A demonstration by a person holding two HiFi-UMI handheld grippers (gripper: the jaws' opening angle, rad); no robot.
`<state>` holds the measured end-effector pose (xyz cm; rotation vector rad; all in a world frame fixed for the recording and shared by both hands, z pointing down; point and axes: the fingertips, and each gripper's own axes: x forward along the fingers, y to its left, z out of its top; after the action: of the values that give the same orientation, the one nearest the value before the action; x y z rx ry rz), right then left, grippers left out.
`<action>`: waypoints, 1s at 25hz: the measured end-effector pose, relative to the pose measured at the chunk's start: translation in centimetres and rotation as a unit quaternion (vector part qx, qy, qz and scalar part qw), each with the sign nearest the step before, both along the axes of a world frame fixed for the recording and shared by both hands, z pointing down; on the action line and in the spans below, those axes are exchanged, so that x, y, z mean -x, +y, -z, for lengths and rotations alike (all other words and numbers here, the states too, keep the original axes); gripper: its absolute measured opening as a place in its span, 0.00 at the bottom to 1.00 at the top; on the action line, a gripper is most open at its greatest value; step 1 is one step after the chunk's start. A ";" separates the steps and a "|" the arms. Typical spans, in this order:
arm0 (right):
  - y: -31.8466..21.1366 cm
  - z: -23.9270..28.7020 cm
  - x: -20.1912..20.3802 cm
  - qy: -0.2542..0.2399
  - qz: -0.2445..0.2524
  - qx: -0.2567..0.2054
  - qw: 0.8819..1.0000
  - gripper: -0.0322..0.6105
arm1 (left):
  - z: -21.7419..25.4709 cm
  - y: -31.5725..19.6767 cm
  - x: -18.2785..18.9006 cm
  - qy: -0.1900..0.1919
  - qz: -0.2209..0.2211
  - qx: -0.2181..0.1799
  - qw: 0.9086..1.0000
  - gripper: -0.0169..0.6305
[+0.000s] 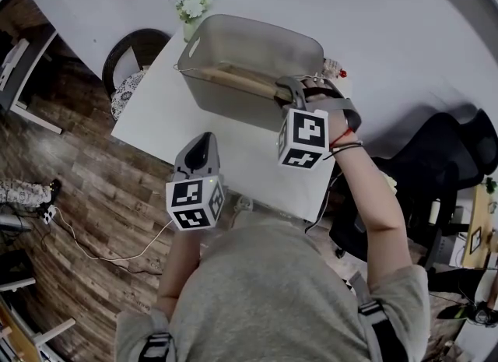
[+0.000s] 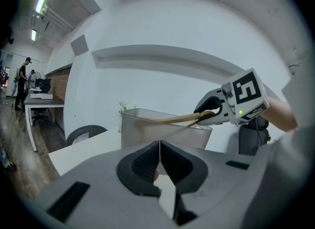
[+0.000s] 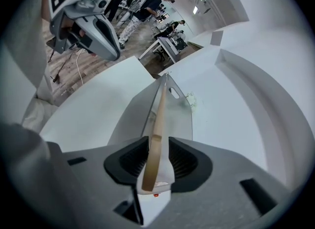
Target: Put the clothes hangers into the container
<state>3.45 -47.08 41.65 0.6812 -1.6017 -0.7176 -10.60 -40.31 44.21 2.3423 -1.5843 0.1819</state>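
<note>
A translucent grey container (image 1: 204,89) stands on the white table (image 1: 159,115). A wooden clothes hanger (image 1: 233,80) slants down into it from its right rim. My right gripper (image 1: 292,92) hovers at that rim. Seen in the right gripper view, the hanger (image 3: 156,124) runs between the pads with a small gap on each side, so the right gripper (image 3: 157,156) is open around it. My left gripper (image 1: 204,146) hangs over the table's near part, in front of the container, and it (image 2: 160,147) is shut with nothing in it. From there the container (image 2: 162,132) and the hanger (image 2: 172,119) lie ahead.
A round dark chair (image 1: 132,57) stands at the table's far left corner, and a small vase of white flowers (image 1: 192,6) sits behind the container. A black office chair (image 1: 436,173) is to the right of the table. A cable (image 1: 101,255) trails over the wooden floor.
</note>
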 end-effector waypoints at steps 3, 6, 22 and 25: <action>1.3 -0.1 0.0 -0.008 0.000 -0.002 1.000 0.25 | 0.0 1.2 -0.1 0.000 0.000 -0.001 1.000 0.04; 2.4 -0.2 0.1 -0.019 -0.004 -0.008 1.000 0.25 | 0.0 2.3 -0.1 -0.001 0.000 -0.001 1.000 0.04; 8.5 2.6 -1.7 -0.121 -0.062 -0.089 0.987 0.21 | 0.6 8.6 -0.9 -0.008 -0.007 -0.011 1.000 0.04; 10.7 1.8 -1.9 -0.149 -0.073 -0.074 0.983 0.19 | 0.4 10.3 -1.2 -0.008 -0.008 -0.012 1.000 0.04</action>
<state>5.32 -36.41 39.87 1.0445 -1.7586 -0.6534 -9.36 -29.97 43.80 2.3783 -1.5833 0.1878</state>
